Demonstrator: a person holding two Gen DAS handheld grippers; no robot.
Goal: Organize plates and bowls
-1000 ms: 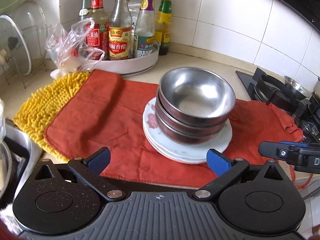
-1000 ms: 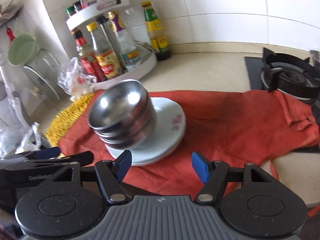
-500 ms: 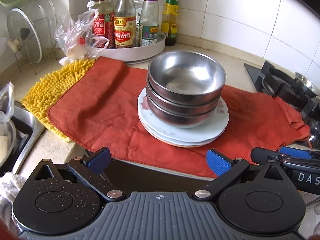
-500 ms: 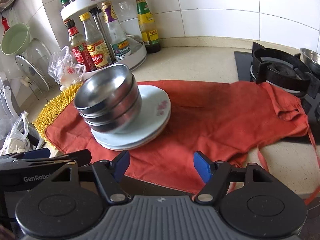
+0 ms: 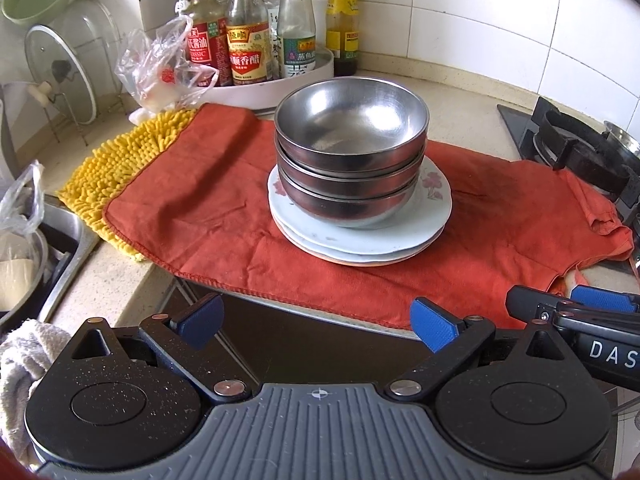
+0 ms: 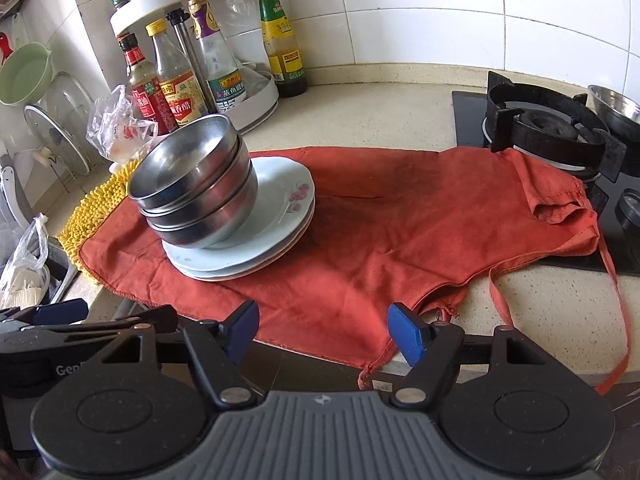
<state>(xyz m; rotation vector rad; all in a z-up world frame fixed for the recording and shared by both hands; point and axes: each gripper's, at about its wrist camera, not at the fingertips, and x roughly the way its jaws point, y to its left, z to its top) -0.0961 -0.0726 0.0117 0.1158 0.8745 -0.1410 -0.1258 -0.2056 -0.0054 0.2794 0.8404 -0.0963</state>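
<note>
Three steel bowls (image 5: 352,160) nest on three stacked plates (image 5: 360,236); left claw (image 5: 318,326) and right claw (image 6: 322,334) gape, released.

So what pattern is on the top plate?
Pink flowers on white, on the top plate; clearest in the right wrist view.

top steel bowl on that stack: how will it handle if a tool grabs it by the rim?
The top steel bowl looks thin-walled, so probably light and rigid. Its polished, rounded wall seems slippery. It sits nested in the bowl stack, so the one below may lift too.
</note>
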